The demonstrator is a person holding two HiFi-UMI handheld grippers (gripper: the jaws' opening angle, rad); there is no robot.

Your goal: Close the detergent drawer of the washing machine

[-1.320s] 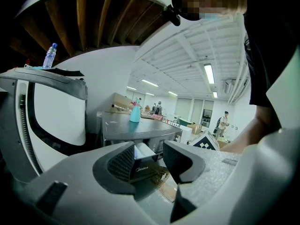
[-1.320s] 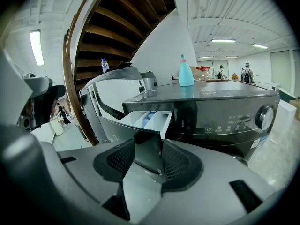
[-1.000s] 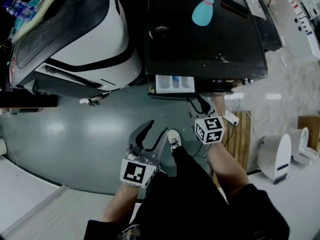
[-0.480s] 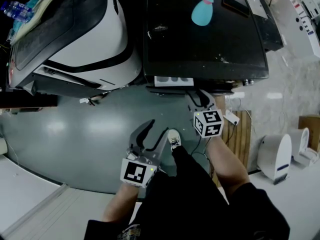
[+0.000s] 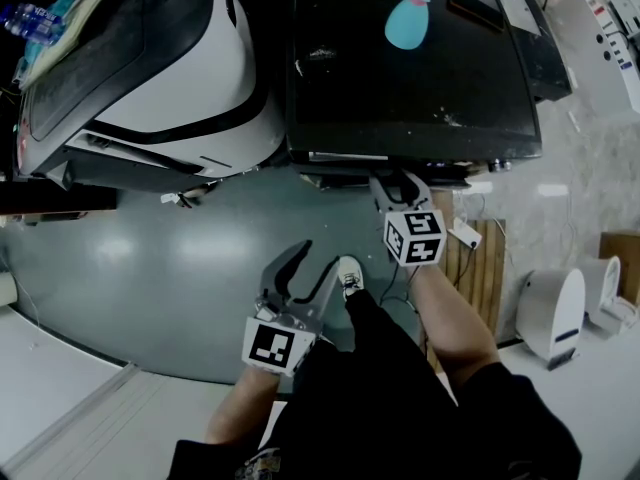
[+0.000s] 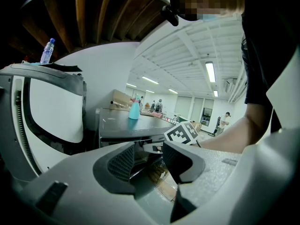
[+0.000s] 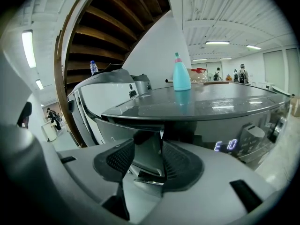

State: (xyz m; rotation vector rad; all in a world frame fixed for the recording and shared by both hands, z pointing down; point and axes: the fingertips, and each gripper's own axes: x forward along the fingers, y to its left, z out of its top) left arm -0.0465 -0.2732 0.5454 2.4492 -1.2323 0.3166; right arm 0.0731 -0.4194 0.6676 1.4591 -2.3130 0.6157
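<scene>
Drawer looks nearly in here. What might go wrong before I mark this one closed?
The detergent drawer shows a pale sliver in the head view, so it may end up unseated. The right gripper grips its front, jaws just easing open; it might slip and strike the lit display.

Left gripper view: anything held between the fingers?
No, the left gripper has its fingers apart with nothing between them.

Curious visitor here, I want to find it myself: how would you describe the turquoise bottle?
Look at the dark-topped washing machine, right of the white appliance. On its top, toward the far side, stands the turquoise bottle, the only brightly coloured thing there, with a pink cap.
</scene>
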